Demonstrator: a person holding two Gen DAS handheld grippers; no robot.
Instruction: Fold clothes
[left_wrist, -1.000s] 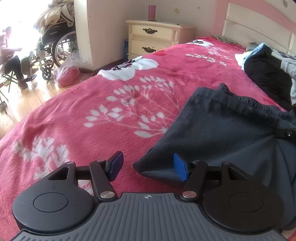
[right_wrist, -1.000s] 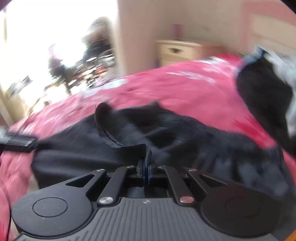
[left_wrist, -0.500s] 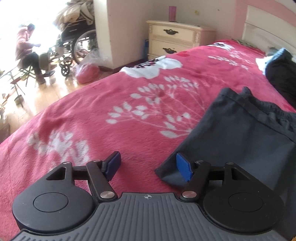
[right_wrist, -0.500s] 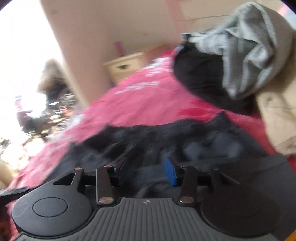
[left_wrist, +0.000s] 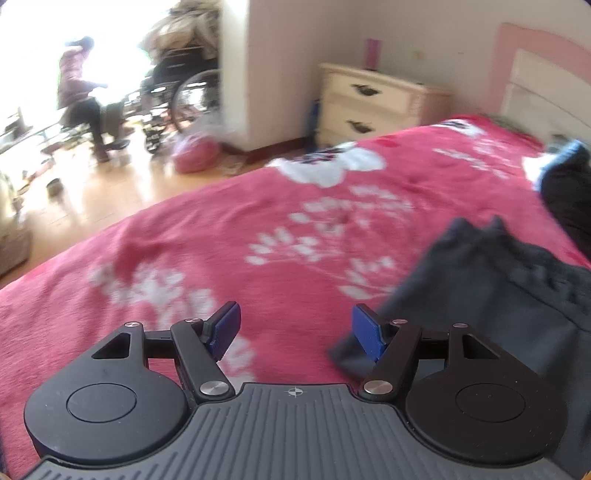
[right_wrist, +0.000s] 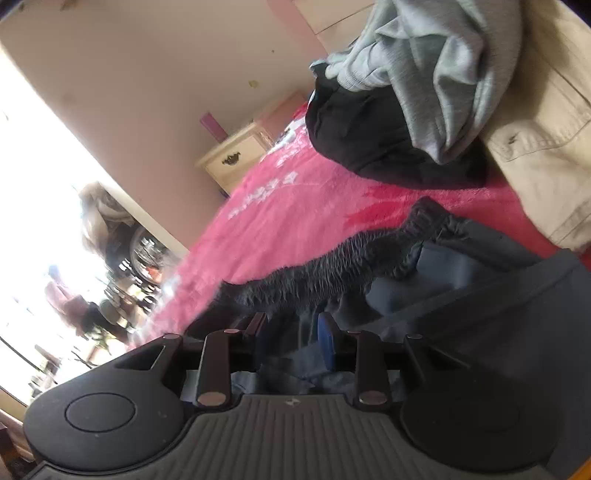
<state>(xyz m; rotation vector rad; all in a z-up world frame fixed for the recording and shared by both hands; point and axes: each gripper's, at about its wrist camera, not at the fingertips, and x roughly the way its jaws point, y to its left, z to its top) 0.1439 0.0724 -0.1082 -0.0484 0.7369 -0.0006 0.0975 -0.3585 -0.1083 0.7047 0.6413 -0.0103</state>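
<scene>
Red floral blanket (left_wrist: 192, 236) under dark garment (left_wrist: 491, 295), seemingly trousers

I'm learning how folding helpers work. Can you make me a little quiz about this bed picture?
1. True or false: the left gripper has its jaws apart, with only blanket between them.
2. What colour is the blanket? A green, B red with white flowers, C plain yellow.
3. Which garment lies nearest the right gripper?

Key
1. True.
2. B.
3. The dark grey garment; its cloth lies between the jaws, which have just been closing, though a grip cannot be confirmed. The pale grey garment and black garment sit farther up the bed.
</scene>
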